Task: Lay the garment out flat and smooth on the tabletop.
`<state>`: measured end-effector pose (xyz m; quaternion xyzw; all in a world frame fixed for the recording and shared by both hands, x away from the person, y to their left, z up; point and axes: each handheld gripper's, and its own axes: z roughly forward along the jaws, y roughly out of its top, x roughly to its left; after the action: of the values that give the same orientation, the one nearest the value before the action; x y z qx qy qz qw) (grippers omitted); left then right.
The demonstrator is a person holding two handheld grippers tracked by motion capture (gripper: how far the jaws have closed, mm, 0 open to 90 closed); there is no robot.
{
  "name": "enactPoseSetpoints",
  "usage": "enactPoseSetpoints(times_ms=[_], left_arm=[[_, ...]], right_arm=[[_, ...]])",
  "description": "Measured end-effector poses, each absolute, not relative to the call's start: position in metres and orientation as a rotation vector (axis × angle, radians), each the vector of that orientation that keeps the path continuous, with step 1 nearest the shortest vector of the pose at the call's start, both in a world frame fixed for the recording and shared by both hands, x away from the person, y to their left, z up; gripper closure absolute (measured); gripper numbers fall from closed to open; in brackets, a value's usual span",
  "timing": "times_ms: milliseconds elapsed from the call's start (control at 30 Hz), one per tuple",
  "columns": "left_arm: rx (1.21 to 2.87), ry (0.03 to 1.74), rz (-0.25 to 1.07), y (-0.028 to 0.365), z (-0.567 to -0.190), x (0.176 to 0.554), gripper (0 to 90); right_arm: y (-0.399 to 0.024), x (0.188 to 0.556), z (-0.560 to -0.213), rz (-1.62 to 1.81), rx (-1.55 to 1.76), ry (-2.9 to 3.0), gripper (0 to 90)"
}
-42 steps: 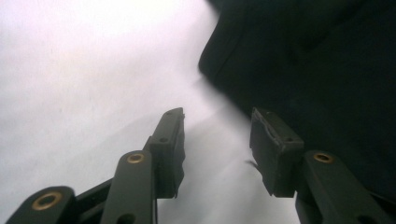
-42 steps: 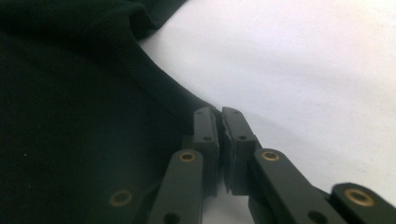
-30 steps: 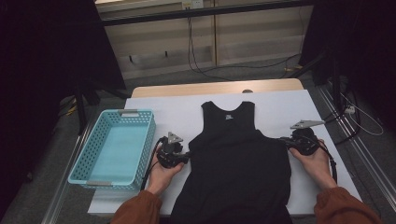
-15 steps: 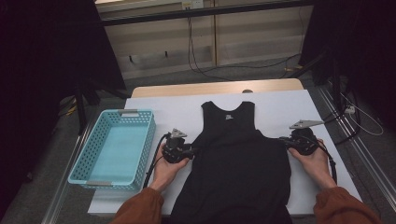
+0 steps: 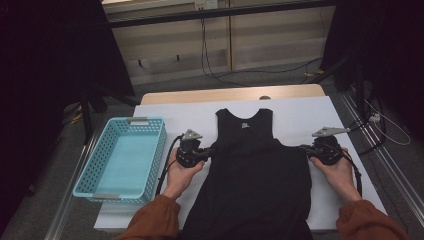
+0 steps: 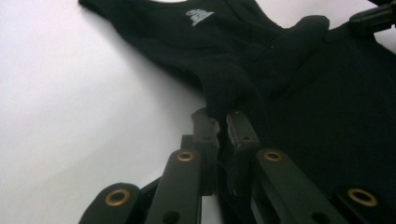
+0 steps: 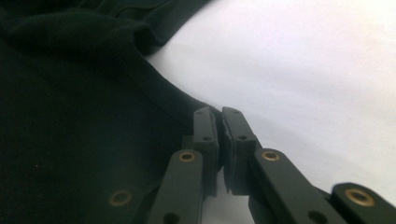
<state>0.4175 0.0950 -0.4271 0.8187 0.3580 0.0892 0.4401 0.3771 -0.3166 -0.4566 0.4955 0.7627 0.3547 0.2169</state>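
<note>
Black sleeveless cotton top (image 5: 257, 180) lies flat mid-tabletop, left gripper (image 5: 209, 152) jaws just closed on its left armhole edge, right gripper (image 5: 303, 148) jaws pinching the right edge w/ thin bites, so uneven lifting could slip fabric out.

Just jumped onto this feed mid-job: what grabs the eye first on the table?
A black sleeveless fabric top lies flat in the middle of the white table, neckline away from the person. The left tongs have just been closing and now pinch a raised fold at its left edge, while the right tongs are shut on its right edge. A light blue plastic mesh basket sits at the table's left.
</note>
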Motion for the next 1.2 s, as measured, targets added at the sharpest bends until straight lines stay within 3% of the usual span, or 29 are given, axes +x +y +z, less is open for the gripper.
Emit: enactPoseSetpoints(times_ms=[367, 600, 833, 1000, 1200], left_arm=[[2.136, 0.829, 0.17, 0.055, -0.45, 0.413, 80.8], [2.18, 0.787, 0.175, 0.047, -0.458, 0.407, 71.7], [2.15, 0.796, 0.185, 0.067, -0.446, 0.412, 52.6], [2.136, 0.8, 0.215, 0.079, -0.442, 0.416, 50.9], [2.156, 0.833, 0.279, 0.085, -0.447, 0.423, 61.2]], right_arm=[[-0.315, 0.377, -0.458, 0.948, 1.364, 2.122, 85.3], [-0.314, 0.378, -0.46, 0.936, 1.363, 2.132, 85.3], [-0.313, 0.378, -0.462, 0.93, 1.37, 2.134, 85.2], [-0.313, 0.378, -0.462, 0.926, 1.365, 2.135, 85.2], [-0.313, 0.378, -0.462, 0.926, 1.365, 2.135, 85.1]])
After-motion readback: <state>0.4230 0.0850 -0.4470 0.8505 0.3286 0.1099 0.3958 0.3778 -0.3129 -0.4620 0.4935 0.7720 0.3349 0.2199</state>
